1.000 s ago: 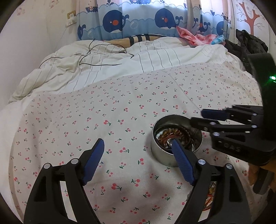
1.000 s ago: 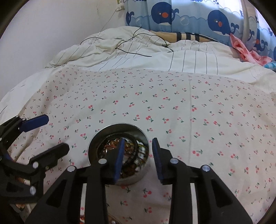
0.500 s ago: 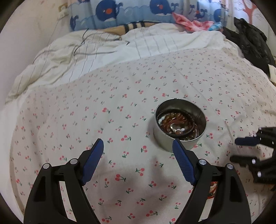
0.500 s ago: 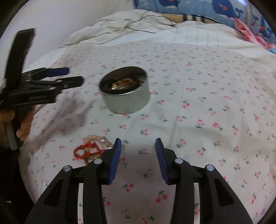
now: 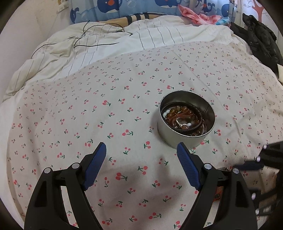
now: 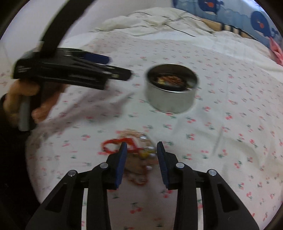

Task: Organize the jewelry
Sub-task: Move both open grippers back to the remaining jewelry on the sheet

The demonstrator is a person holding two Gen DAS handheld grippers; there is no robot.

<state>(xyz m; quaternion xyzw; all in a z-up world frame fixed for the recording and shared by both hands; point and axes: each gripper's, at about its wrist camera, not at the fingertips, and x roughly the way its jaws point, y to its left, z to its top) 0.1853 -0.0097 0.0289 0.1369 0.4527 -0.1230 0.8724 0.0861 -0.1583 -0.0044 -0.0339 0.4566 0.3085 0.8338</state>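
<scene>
A round metal tin (image 5: 186,139) (image 6: 169,100) stands on the cherry-print sheet, with beaded and corded bracelets (image 5: 182,117) inside it. Nearer, a loose pile of jewelry (image 6: 139,155) lies on the sheet, with a red bracelet (image 6: 113,146) at its left. My right gripper (image 6: 141,148) hovers over that pile with its jaws narrow and closing. The pile shows between the fingers but the pads do not press on it. My left gripper (image 5: 141,148) (image 6: 118,67) stands wide open and empty, left of and short of the tin. The right gripper (image 5: 260,156) appears blurred at the right edge of the left wrist view.
A rumpled striped duvet (image 5: 109,44) with a black cable (image 5: 92,35) lies at the back of the bed. Black clothing (image 5: 258,40) is piled at the far right and pink cloth (image 5: 194,16) lies by the whale curtain. A hand (image 6: 19,100) holds the left gripper.
The right gripper has drawn back from above the tin to the near side and now hangs over the loose jewelry pile. The left gripper has stayed open and nearly in place.
</scene>
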